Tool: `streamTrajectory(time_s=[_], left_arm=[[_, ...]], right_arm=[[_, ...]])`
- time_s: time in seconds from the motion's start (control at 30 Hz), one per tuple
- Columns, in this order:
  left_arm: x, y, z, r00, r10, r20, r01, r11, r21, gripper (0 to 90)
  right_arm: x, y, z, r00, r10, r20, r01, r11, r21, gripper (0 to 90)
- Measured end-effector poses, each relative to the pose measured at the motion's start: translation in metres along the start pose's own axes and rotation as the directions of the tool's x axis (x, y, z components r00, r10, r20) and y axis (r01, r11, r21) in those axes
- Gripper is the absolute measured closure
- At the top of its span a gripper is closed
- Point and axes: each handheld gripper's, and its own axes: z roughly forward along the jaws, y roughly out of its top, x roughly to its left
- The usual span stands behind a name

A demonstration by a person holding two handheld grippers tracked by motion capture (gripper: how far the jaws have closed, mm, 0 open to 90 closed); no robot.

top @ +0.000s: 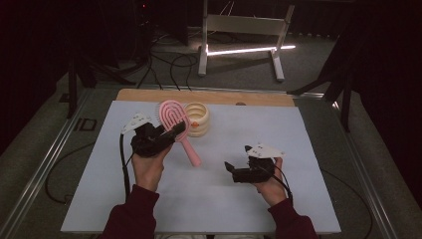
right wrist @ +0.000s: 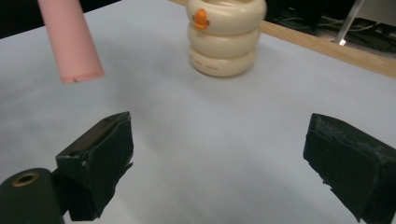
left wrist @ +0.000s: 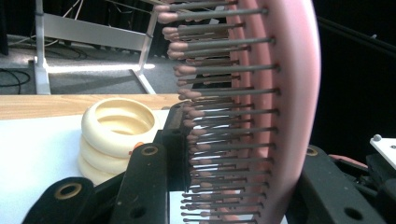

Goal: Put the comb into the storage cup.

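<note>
The left gripper (top: 171, 133) clamps a pink plastic bristled hairbrush (top: 175, 119), handle slanting toward the bench's near edge, just beside a cream ringed holder (top: 198, 119); the right gripper (top: 230, 167) gapes empty.

Cream holder (top: 197, 119) of 3 stacked rings with an orange spot on its side, upright on the white sheet (top: 308, 149) near the wooden table edge (top: 149, 95); beyond, on grey floor, a white metal stand (top: 239, 25), a glowing light bar (top: 249, 50), black cables (top: 169, 62).
</note>
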Motion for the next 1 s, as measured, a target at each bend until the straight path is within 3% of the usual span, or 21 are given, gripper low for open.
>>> streamTrajectory(time_s=[0.2, 0.43, 0.7, 1.0], left_arm=[[0.002, 0.004, 0.000, 1.0000, 0.003, -0.009, -0.003, 1.0000, 0.000, 64.8], [0.003, 0.007, 0.001, 0.9998, 0.014, -0.011, -0.014, 0.9999, -0.002, 64.8], [0.004, 0.012, 0.001, 0.9992, 0.040, -0.006, -0.040, 0.9991, -0.010, 64.8], [0.008, 0.016, 0.004, 0.9994, 0.036, 0.001, -0.036, 0.9993, -0.011, 64.8]], right_arm=[[-0.010, -0.009, -0.010, 0.9996, 0.022, 0.019, -0.022, 1.000, -0.018, 8.3], [-0.029, -0.022, -0.029, 0.9949, 0.060, 0.082, -0.055, 0.997, -0.061, 8.4], [-0.039, -0.033, -0.038, 0.9923, 0.091, 0.084, -0.082, 0.991, -0.102, 8.4], [-0.043, -0.044, -0.043, 0.9924, 0.089, 0.085, -0.079, 0.990, -0.118, 8.6]])
